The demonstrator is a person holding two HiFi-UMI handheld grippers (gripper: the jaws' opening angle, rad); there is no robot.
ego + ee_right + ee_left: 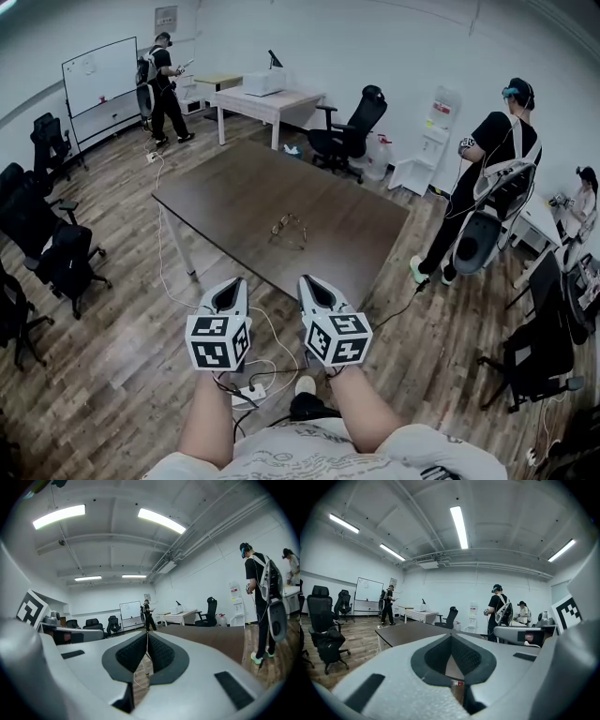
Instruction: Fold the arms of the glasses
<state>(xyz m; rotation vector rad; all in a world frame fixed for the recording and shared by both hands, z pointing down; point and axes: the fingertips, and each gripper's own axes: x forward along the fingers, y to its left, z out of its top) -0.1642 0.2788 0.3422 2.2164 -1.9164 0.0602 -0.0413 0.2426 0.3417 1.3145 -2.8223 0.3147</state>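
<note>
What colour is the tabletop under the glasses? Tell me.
Dark brown; the table shows best in the head view.

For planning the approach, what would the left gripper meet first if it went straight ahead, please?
Probably the near edge of the table, though depth is unclear; the glasses lie right of that line.

R gripper jaws together; empty
</note>
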